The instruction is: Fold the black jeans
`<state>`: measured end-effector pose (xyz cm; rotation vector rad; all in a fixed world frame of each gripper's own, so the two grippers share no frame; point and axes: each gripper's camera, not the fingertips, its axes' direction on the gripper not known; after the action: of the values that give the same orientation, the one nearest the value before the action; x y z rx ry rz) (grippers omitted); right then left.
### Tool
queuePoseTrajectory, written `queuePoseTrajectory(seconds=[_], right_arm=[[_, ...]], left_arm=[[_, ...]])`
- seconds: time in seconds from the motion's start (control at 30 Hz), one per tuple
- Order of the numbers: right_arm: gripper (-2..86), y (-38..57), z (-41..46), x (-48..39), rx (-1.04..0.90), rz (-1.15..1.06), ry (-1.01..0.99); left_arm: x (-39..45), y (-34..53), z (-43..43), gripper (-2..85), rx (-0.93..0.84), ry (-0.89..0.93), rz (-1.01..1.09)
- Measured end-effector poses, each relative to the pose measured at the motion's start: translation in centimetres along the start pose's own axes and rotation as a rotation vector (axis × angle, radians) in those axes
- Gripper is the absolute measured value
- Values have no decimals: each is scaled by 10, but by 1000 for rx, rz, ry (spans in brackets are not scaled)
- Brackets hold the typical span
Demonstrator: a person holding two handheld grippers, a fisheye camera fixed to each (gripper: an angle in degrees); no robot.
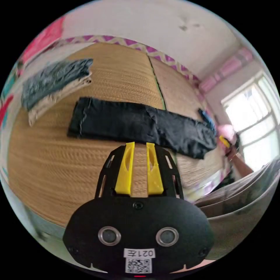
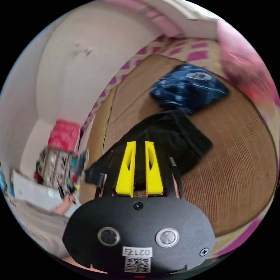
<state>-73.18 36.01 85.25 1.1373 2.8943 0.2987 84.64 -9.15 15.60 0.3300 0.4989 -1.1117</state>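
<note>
Jeans: the black jeans [image 1: 140,124] lie flat as a long folded strip across the woven straw mat [image 1: 58,163], just beyond the tips of the left gripper [image 1: 140,145].
Jeans, right gripper view: the same black jeans [image 2: 175,140] lie on the mat [image 2: 242,169], one end running under the tips of the right gripper [image 2: 140,143].
Left gripper: hangs above the mat with its yellow jaws nearly closed, a narrow gap between them and nothing held; the tips reach the near edge of the jeans in the picture, but whether they touch I cannot tell.
Right gripper: yellow jaws close together with a thin slit between, empty; black cloth shows behind them.
Stack: a pile of folded clothes [image 1: 55,84], dark blue on top and beige below, sits on the mat well apart from the jeans.
Blue garment: a folded dark blue piece with pale marks [image 2: 188,87] lies on the mat just beside the far end of the jeans.
Window: bright panes [image 1: 256,116] beyond the mat.
Wall: a pale wall [image 1: 145,23] behind the bed.
</note>
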Motion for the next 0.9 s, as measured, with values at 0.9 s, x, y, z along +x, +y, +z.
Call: queuePoseTrajectory(seconds=[0.9], right_arm=[[61,-184,289,-322,-1051,-1152,512]], left_arm=[[107,-300,53,19,-454,-176,780]])
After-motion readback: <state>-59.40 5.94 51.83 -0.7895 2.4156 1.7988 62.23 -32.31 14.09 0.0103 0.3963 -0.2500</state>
